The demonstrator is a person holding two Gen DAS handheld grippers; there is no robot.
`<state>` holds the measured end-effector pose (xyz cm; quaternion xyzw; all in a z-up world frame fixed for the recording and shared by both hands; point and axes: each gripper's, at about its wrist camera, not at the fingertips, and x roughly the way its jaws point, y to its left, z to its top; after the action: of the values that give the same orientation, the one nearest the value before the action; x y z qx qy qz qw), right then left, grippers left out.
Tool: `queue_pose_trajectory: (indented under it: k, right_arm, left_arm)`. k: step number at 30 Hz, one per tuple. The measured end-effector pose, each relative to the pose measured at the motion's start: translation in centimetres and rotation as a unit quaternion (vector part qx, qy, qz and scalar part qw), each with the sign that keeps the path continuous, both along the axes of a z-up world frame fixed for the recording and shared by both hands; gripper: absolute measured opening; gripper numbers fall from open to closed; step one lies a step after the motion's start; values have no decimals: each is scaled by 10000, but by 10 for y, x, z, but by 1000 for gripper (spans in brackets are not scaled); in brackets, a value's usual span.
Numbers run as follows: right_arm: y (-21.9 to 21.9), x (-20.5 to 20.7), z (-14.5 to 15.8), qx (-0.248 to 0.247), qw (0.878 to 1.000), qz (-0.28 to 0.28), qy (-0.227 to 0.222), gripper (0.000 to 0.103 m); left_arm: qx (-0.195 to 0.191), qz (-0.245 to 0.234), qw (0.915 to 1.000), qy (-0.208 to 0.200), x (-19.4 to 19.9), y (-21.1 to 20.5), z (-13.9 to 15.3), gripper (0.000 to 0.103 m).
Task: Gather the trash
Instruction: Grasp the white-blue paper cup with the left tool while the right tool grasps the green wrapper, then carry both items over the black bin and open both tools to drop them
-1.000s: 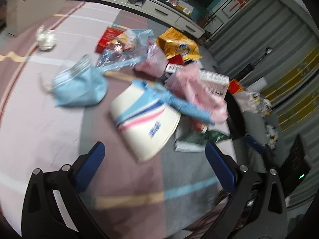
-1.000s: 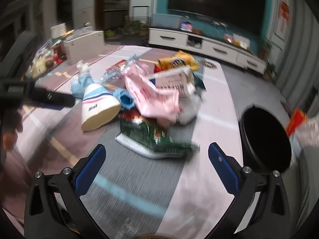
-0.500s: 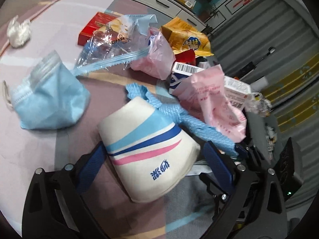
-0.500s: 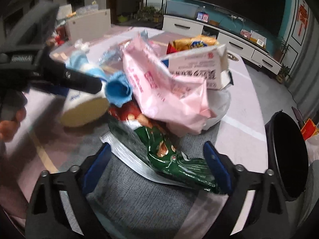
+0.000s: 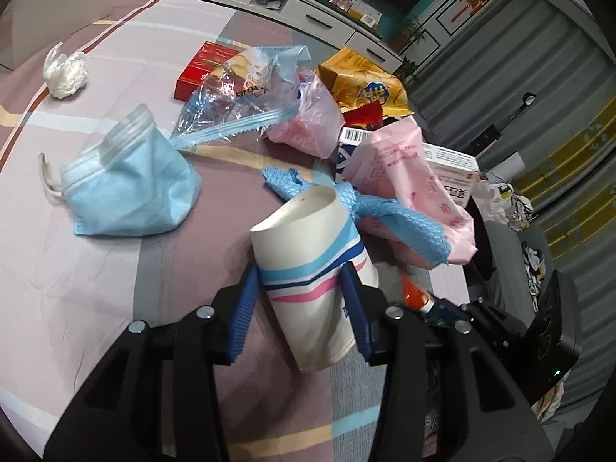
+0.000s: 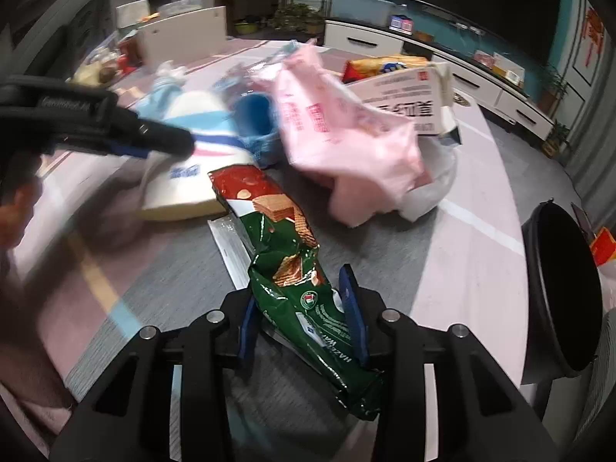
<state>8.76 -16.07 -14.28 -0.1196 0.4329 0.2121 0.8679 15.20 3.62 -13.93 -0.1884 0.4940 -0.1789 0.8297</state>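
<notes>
Left wrist view, from the left: crumpled white tissue (image 5: pixel 64 75) far off on the striped tablecloth (image 5: pixel 69 277), then a blue face mask (image 5: pixel 133 188) lying flat, well apart from it. Further right, a clear zip bag (image 5: pixel 238 104) over a red box (image 5: pixel 200 67), with a yellow chip bag (image 5: pixel 365 84) behind. At centre, left gripper (image 5: pixel 302 304) clamped on a paper cup (image 5: pixel 312 269), blue pads pressed to both sides of its striped wall. Cup tilted, long axis running away from the camera, open mouth pointing up and away toward the pile, base toward the gripper. Touching its rim on the right, a blue glove (image 5: pixel 369 208) draped over a pink wrapper (image 6: pixel 346 134) and a white carton (image 5: pixel 450 169).

Right wrist view: same cup (image 6: pixel 192 161) blurred at left. At centre, right gripper (image 6: pixel 302 315) pinched narrow on a green wafer wrapper (image 6: pixel 292 269), its long axis stretching away from the fingers toward the cup, red end farthest. At far right, black trash bin (image 6: pixel 539 308) beside the table edge.
</notes>
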Motion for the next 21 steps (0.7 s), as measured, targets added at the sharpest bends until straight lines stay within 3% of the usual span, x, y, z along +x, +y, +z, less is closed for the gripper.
queue_pose_trajectory:
  k: [7, 14, 18, 21]
  right_arm:
    - [0, -15, 11, 281, 9996, 91, -30, 37]
    - [-28, -36, 53, 1264, 9909, 163, -435, 37]
    - [-61, -39, 73, 1737, 9820, -219, -705, 37]
    - [-99, -33, 81, 1847, 9737, -998, -888, 37]
  left_arm:
    - [-89, -24, 9995, -312, -29, 13, 17, 42]
    - [32, -100, 9921, -1247, -68, 21, 75, 42]
    - [56, -308, 9876, -1538, -69, -2, 98, 42]
    - [109, -498, 9863, -1571, -54, -30, 108, 42]
